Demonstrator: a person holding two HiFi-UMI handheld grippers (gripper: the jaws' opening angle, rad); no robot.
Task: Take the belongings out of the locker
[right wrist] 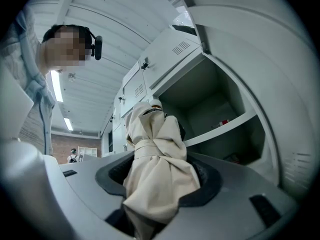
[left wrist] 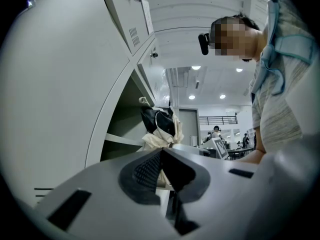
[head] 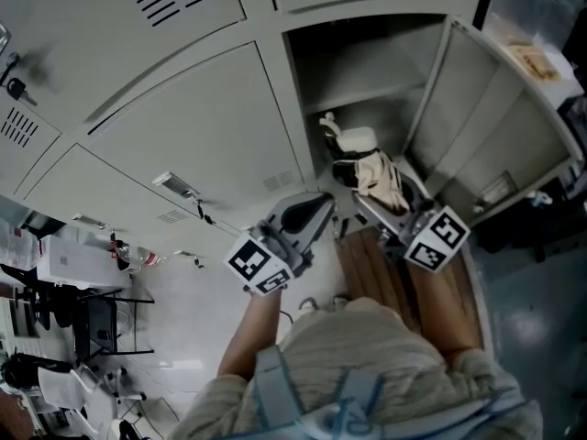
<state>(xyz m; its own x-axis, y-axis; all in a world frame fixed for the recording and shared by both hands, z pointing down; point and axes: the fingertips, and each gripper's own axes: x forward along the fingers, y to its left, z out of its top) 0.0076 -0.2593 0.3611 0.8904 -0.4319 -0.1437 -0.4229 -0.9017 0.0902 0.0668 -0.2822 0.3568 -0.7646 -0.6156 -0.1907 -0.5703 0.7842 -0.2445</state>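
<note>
Right gripper (right wrist: 161,176): nearest the lens in the right gripper view. Its jaws are clamped on the cream bundle (right wrist: 155,149), with a pad pressing the fabric from each side.
Cream bundle: soft fabric cinched by a strap of the same cloth, probably a folded umbrella. It is held at the mouth of the open locker (head: 367,71), below the shelf (head: 371,94).
Long axis: runs out from the jaws along the line they point, towards the locker interior. The gripped end is the loose fabric end.
Far end: carries a black part (head: 344,172) and a pale hooked end (head: 344,137), both on the locker side.
Governing relation: the locker lies straight ahead of the bundle, so in my judgement withdrawal runs back along the long axis, towards the person.
Door (head: 495,126): swung open to the right, just beside the right gripper. It may foul a sideways pull.
Left gripper (left wrist: 161,156): jaws together with nothing between them. It sits beside the closed neighbouring door, left of the bundle and apart from it.
Nearer hand: the right, which already has the grip. The left has no part in it.
Not determined: whether the hooked end rests on or catches anything inside the locker. The fabric below the pads is cut off from view.
Other contents: a small red-and-white item (right wrist: 223,122) on the shelf is too small to identify.
</note>
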